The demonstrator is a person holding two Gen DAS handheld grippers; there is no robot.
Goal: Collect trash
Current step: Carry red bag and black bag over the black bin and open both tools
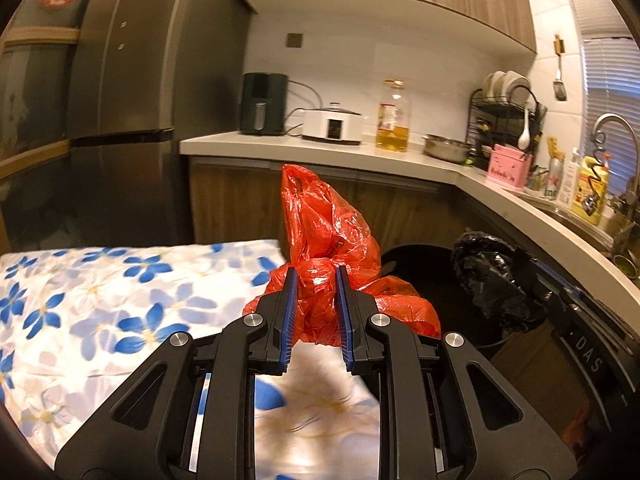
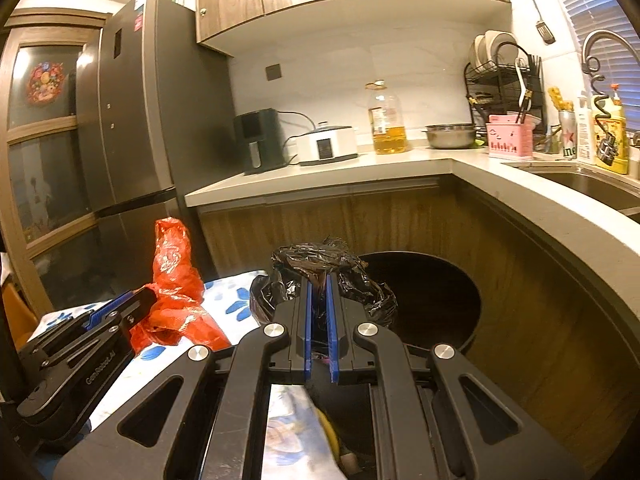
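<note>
Left gripper (image 1: 317,276) clamps a red plastic bag (image 1: 324,236) above the floral cloth's (image 1: 100,304) edge. Right gripper (image 2: 319,282) pinches a black trash bag (image 2: 320,258), jaws nearly closed, seemingly over the black bin (image 2: 436,296).

The table surface (image 1: 100,300), covered by a white cloth with blue flowers, fills the lower left of the left wrist view. A red plastic bag (image 1: 332,248) sits at its right edge. The pale countertop (image 2: 400,164) crosses mid-frame, carrying an air fryer (image 2: 258,140), white cooker (image 2: 328,145), oil bottle (image 2: 386,120), steel bowl (image 2: 450,136) and pink holder (image 2: 509,140).
</note>
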